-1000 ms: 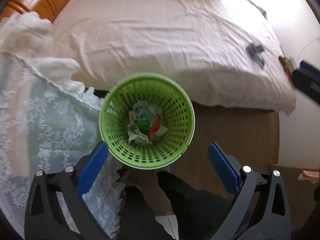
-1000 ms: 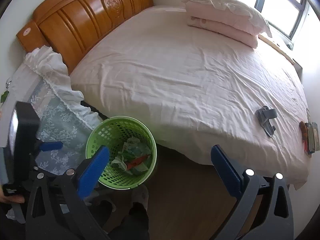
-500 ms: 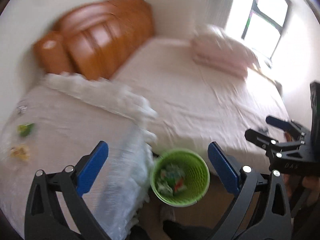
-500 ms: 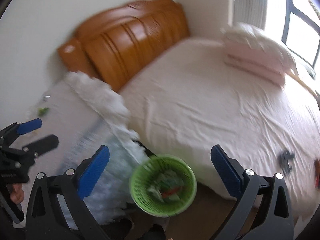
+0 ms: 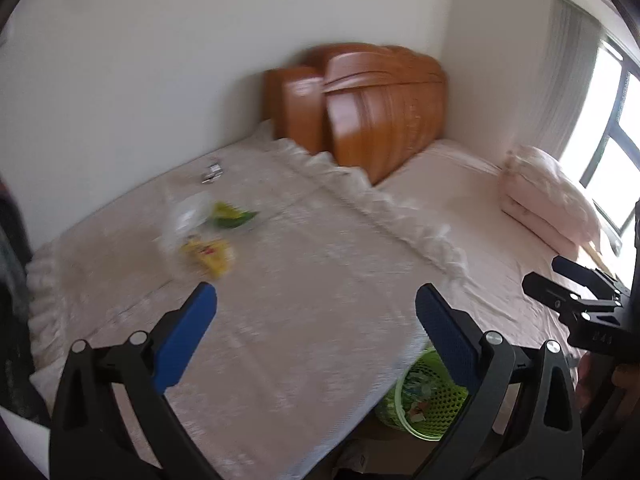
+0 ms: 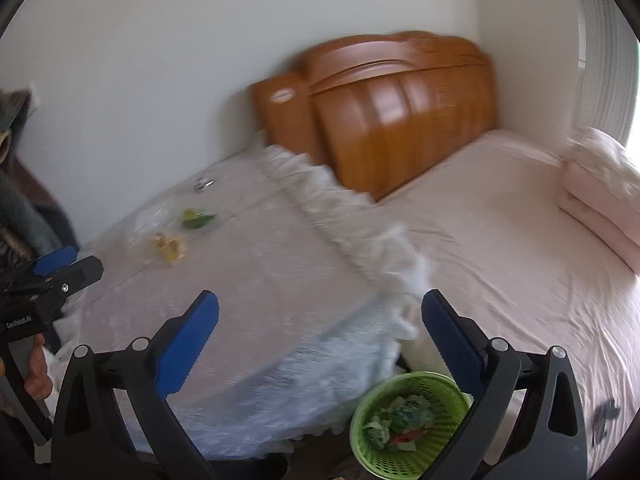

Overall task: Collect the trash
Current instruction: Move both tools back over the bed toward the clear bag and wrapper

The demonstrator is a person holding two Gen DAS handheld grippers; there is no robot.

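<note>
A green wrapper (image 5: 232, 218), a yellow wrapper (image 5: 208, 256) and a clear plastic piece (image 5: 184, 216) lie on the lace-covered table (image 5: 300, 320). They also show in the right wrist view: green wrapper (image 6: 196, 218), yellow wrapper (image 6: 168, 246). The green basket (image 5: 424, 404) with trash stands on the floor between table and bed; it also shows in the right wrist view (image 6: 404, 424). My left gripper (image 5: 316, 332) is open and empty above the table. My right gripper (image 6: 320, 336) is open and empty, over the table's near corner.
A bed with pink sheet (image 6: 500, 248), wooden headboard (image 6: 392, 112) and folded pink pillows (image 5: 548, 196) lies right of the table. A small metal object (image 5: 212, 172) sits near the wall. A dark item (image 6: 604, 418) lies on the bed.
Both grippers have swung up and left from above the basket towards the table. The wrappers on the table have come into view. Both grippers stay open and empty.
</note>
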